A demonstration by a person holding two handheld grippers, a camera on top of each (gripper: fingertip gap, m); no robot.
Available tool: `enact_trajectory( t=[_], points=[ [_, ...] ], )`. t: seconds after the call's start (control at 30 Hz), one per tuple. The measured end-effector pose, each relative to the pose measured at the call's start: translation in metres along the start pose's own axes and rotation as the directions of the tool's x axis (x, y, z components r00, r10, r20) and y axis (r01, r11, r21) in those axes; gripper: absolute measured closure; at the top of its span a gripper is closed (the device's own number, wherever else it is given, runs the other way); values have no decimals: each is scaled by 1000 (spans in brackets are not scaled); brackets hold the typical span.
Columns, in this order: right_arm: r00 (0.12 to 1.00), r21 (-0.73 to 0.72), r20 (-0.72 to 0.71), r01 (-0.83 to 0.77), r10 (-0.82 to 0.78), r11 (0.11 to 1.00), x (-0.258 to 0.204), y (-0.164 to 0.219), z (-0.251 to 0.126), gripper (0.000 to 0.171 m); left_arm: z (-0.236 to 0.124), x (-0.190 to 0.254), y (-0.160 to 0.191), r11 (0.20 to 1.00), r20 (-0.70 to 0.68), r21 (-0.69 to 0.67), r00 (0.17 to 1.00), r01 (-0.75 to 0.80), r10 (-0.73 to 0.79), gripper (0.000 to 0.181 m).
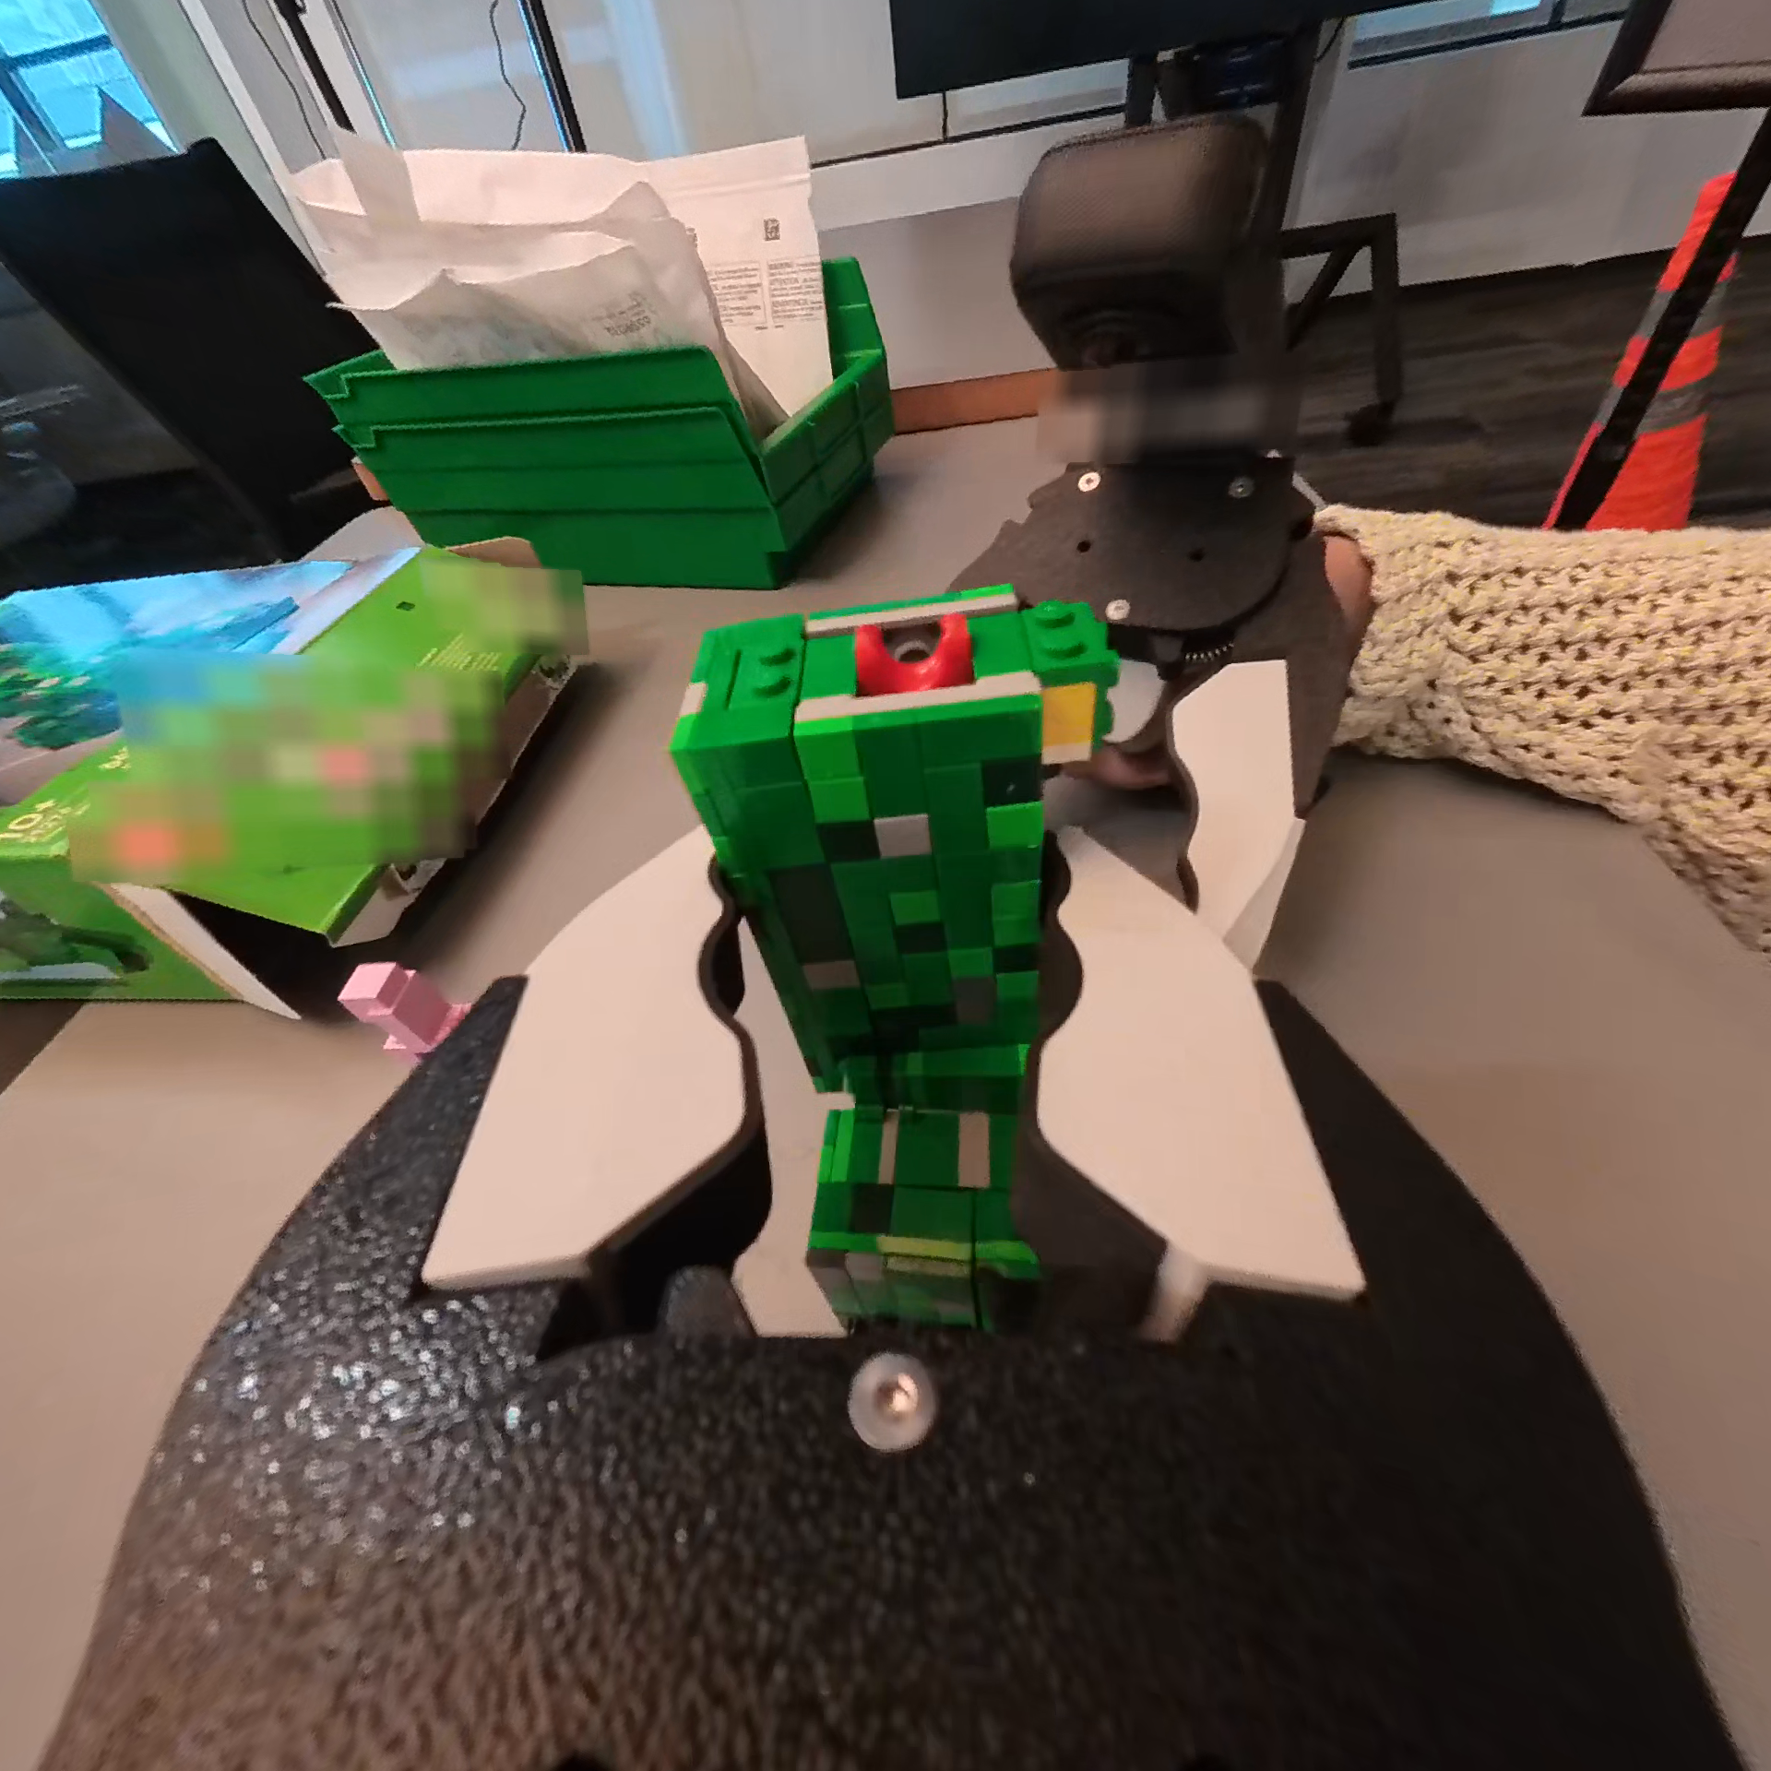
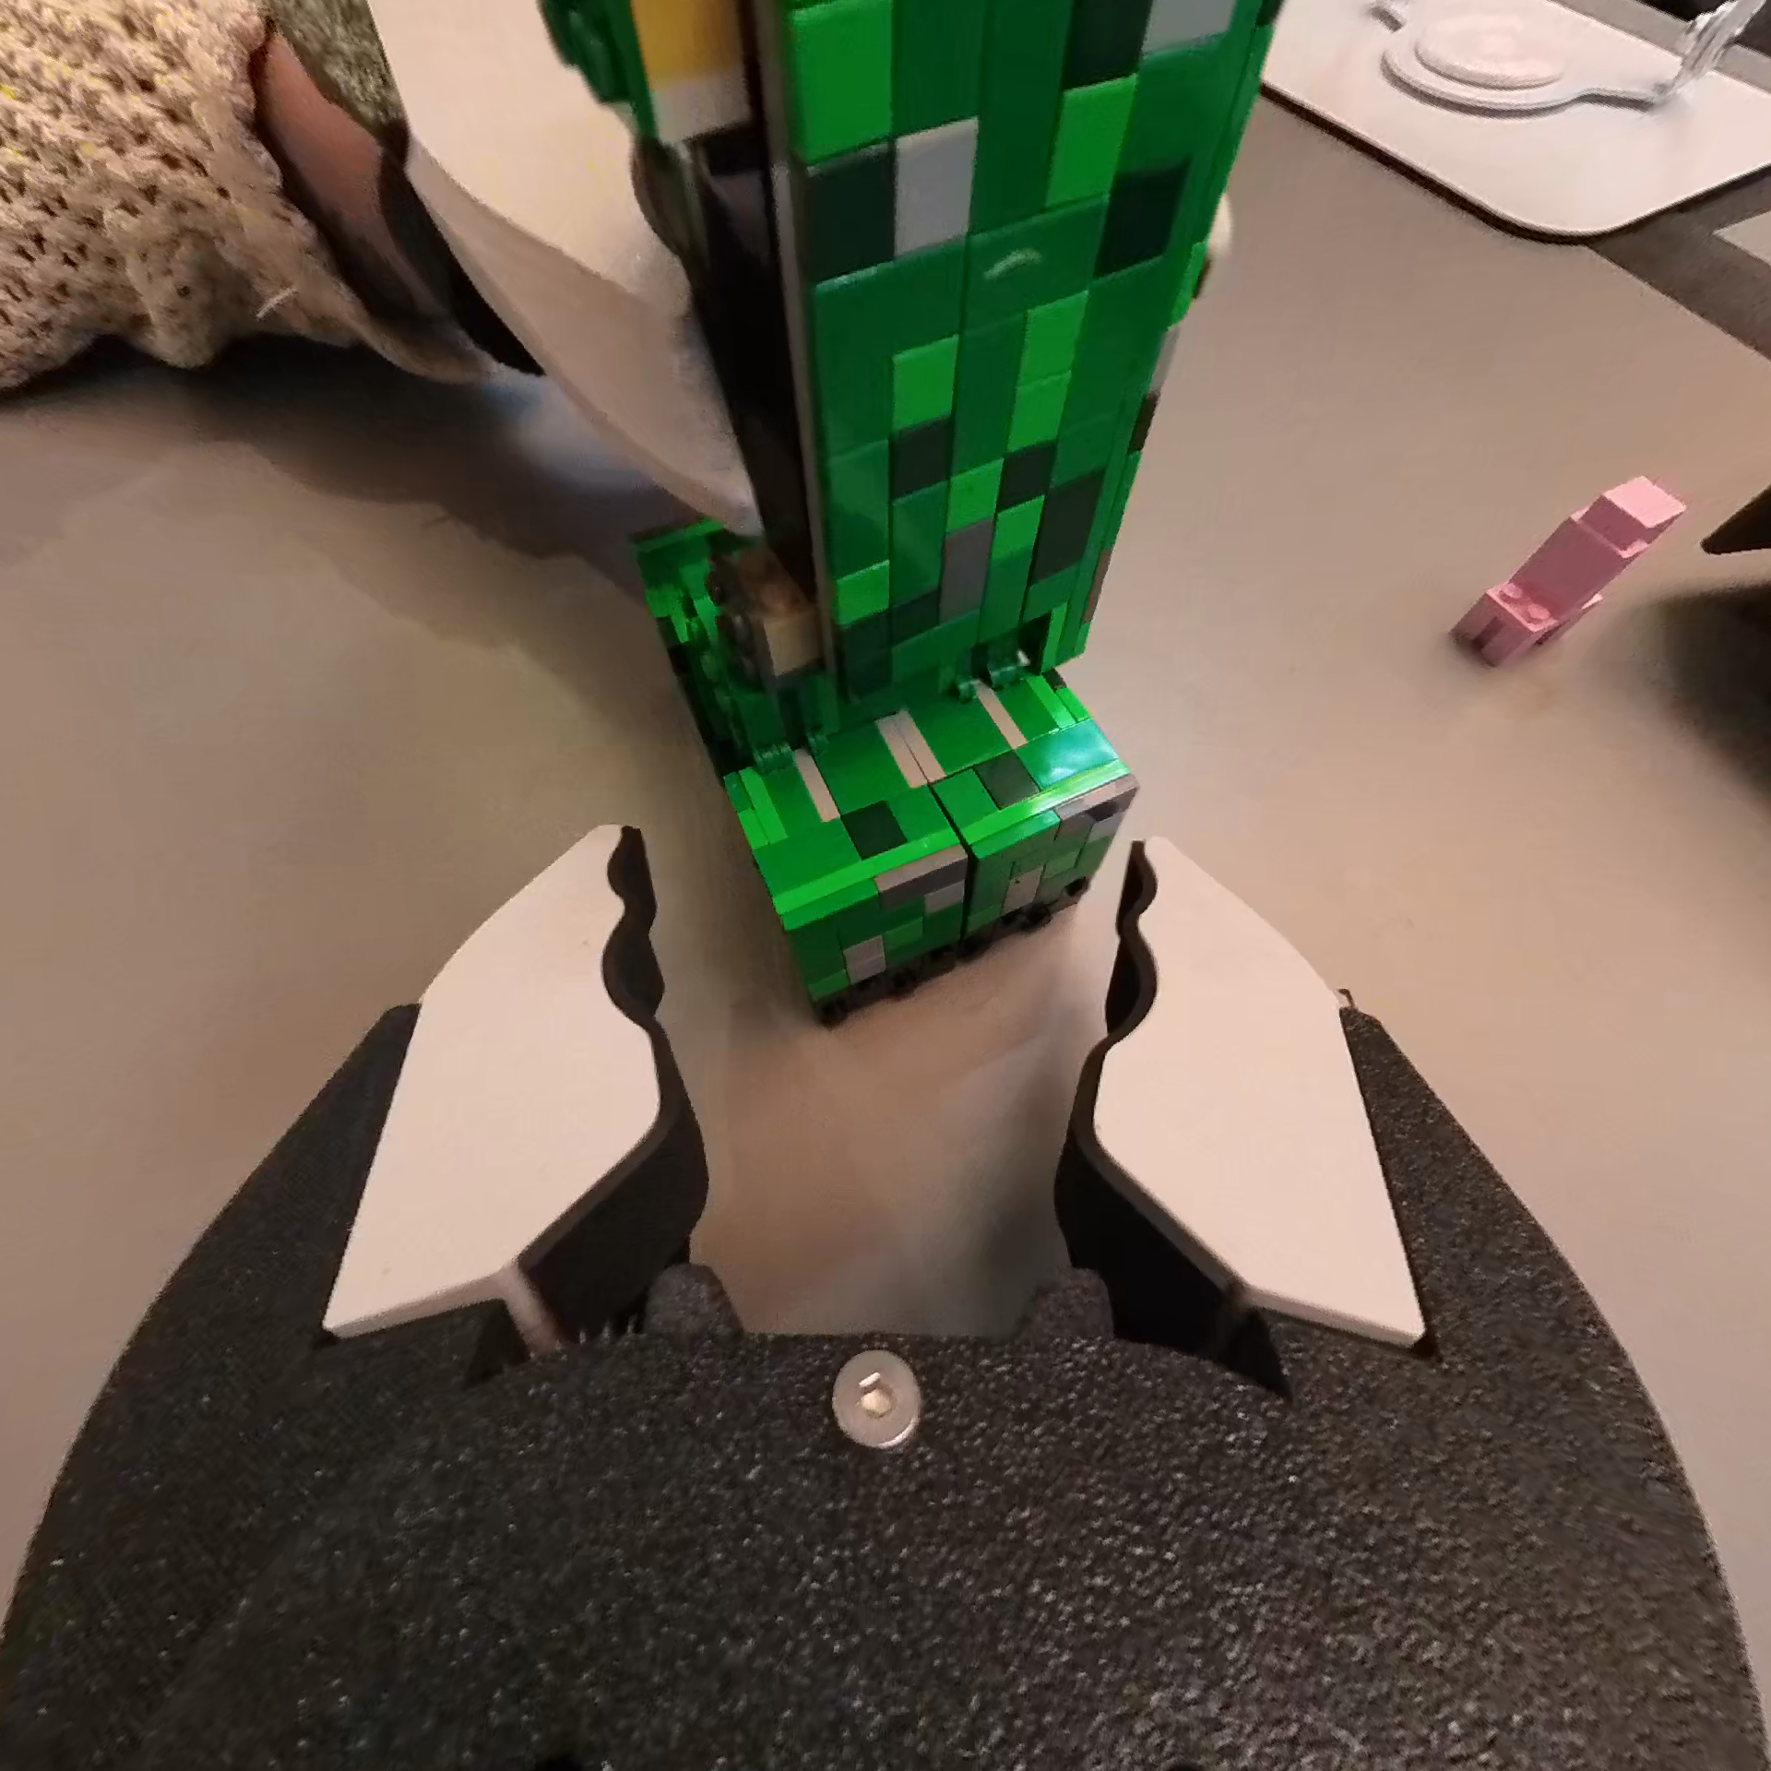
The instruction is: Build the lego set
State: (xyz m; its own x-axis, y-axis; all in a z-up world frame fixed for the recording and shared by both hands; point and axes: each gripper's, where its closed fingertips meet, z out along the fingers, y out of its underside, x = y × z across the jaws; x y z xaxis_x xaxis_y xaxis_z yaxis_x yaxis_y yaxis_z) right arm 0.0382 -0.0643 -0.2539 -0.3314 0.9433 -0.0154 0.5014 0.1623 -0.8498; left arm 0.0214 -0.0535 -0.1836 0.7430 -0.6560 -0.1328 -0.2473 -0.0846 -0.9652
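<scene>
A tall green pixel-pattern lego figure [image 1: 910,920] stands on its block feet [image 2: 920,862] on the grey table. A red piece [image 1: 910,656] sits in its open top, and a yellow piece [image 1: 1069,719] shows on its right side. My left gripper [image 1: 891,853] is shut on the figure's body. My right gripper [image 2: 882,848] is open and empty, with its jaws either side of the feet but not touching them. It also shows beyond the figure in the left wrist view [image 1: 1188,767]. A small pink lego piece [image 2: 1572,585] lies apart on the table.
Stacked green bins [image 1: 613,460] holding white paper bags stand at the back. The green lego box [image 1: 240,747] lies at the left. A white mat [image 2: 1533,144] lies at the table's far corner. An orange cone [image 1: 1667,364] and a chair stand on the floor beyond. My hands' fingertips stand some 7 cm from each other. The small pink lego piece [image 2: 1572,585] is about 15 cm from both grippers' fingertips.
</scene>
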Motion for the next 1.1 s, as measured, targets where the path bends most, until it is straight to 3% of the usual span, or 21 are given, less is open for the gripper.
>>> enact_trajectory(
  t=[0.43,0.93,1.1],
  points=[
    [995,-4,85,42,-42,999,0,-5,11,71,-7,0,0,999,-82,46,996,23,-19,124],
    [993,85,98,62,-70,994,-8,-24,15,71,-8,10,-4,983,-184,176,983,50,-17,124],
    [989,78,81,116,-122,990,-11,-30,21,80,-9,13,-5,978,-226,204,974,53,-6,124]
  ],
)
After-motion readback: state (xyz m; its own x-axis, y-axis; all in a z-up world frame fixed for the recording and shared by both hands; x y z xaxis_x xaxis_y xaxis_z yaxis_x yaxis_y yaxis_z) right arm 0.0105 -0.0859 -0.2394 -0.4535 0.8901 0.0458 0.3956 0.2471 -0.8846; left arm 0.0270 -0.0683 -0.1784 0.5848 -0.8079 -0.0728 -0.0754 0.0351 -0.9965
